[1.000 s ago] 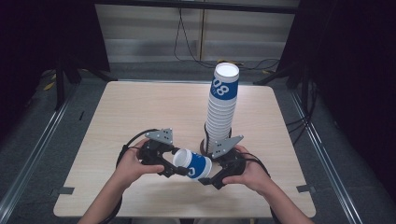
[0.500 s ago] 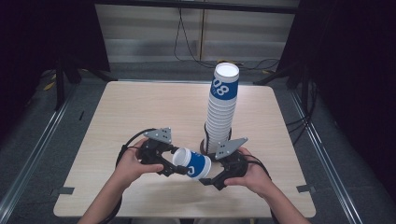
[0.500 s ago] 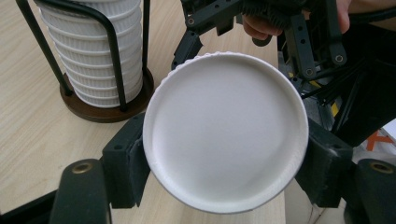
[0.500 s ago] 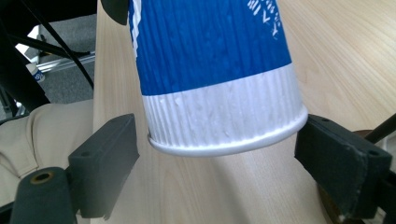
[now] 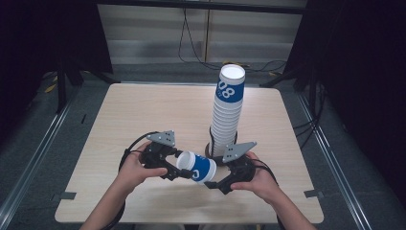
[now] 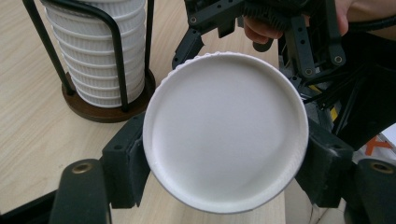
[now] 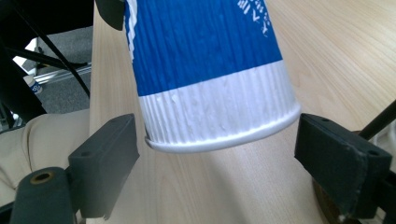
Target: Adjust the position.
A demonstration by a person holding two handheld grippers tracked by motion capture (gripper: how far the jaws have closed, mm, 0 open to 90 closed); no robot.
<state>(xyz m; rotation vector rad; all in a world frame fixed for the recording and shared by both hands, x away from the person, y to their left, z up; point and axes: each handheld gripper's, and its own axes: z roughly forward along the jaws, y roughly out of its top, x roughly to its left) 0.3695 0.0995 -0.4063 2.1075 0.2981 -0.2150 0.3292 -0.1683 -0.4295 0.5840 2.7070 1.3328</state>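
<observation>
Both grippers meet at one cup (image 5: 197,167): left gripper (image 5: 174,167) clamps its base; right gripper (image 5: 215,181) gapes around the rim.

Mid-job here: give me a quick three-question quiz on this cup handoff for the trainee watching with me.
1. True or false: the left gripper is clamped on the blue-and-white cup.
2. The right gripper is: A) squeezing the cup's rim, B) open with its pads clear of the rim on both sides, C) resting on the table.
3. What keeps the tall cup stack upright?

Key
1. True: its pads press both sides of the cup's closed end.
2. B.
3. A black wire holder on a round dark base.
</observation>
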